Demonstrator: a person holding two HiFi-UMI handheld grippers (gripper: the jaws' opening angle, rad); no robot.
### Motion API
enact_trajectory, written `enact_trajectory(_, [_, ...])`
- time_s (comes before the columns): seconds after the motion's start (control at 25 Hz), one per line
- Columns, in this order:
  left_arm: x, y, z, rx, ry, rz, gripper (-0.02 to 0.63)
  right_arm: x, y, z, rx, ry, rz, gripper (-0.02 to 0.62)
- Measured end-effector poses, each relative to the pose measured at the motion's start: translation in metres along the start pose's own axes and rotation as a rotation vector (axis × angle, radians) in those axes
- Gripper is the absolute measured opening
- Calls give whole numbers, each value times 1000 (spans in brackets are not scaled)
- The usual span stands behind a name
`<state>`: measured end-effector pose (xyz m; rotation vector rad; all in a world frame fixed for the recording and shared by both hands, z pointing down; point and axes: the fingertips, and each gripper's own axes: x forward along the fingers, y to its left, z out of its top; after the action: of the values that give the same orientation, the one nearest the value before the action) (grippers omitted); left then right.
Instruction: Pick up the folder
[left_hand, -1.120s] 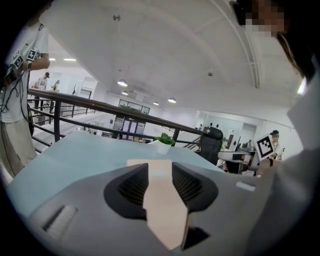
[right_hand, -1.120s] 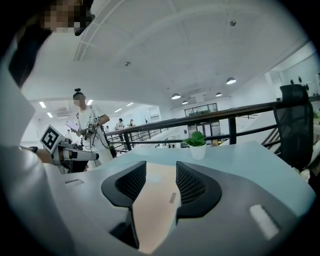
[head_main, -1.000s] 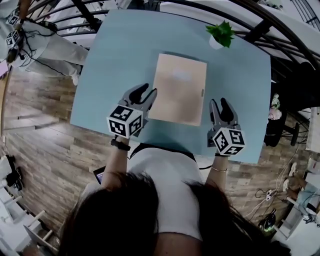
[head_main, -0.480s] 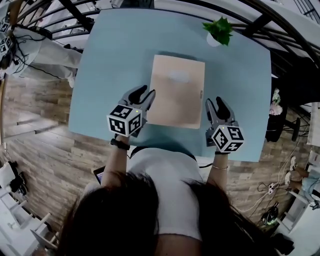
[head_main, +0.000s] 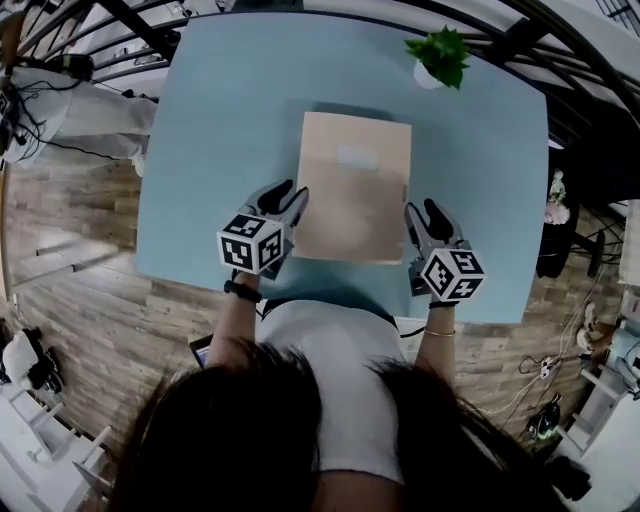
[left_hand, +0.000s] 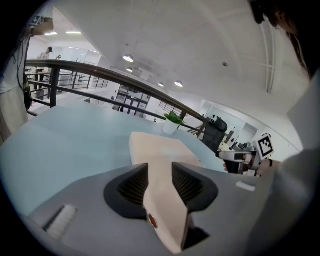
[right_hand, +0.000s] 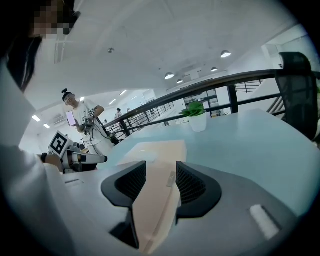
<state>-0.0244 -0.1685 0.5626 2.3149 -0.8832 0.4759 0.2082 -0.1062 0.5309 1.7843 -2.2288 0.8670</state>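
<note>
Squarely over the middle of the pale blue table (head_main: 220, 120) lies the tan folder (head_main: 355, 180), its long sides running away from the person and a pale label patch on its upper half. It looks level and close to the tabletop, but I cannot tell whether it actually rests there. The left claw (head_main: 285, 197) sits at the folder's near left corner and the right claw (head_main: 424, 212) at its near right corner, each with a marker cube toward the person and one finger overlapping the folder's edge. In the left gripper view the jaws stand partway apart and the folder's corner fills the gap between the ribbed pads (left_hand: 134, 186), reaching both of them. A small red stud shows on the part that comes back toward the camera. The right gripper view shows much the same: jaws partway apart, with the folder's corner wedged between the pads (right_hand: 192, 184) and touching each side. So both claws read as clamped on the folder. A small potted plant (head_main: 440, 55) in a white pot stands near the table's far right corner, well apart from the folder. A dark railing (left_hand: 100, 75) curves beyond the far edge, and wood flooring (head_main: 90, 290) shows to the left. A bystander (right_hand: 80, 117) stands beyond the table in the right gripper view.
</note>
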Motion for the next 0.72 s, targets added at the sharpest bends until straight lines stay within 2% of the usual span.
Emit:
enact_trajectory(0.36, [13, 13, -21, -81, 39, -6, 156, 10, -10, -28, 62, 57, -1, 163])
enact_trajectory(0.72, [23, 17, -34, -145, 73, -29, 169, 15, -16, -36, 120, 69, 1, 163])
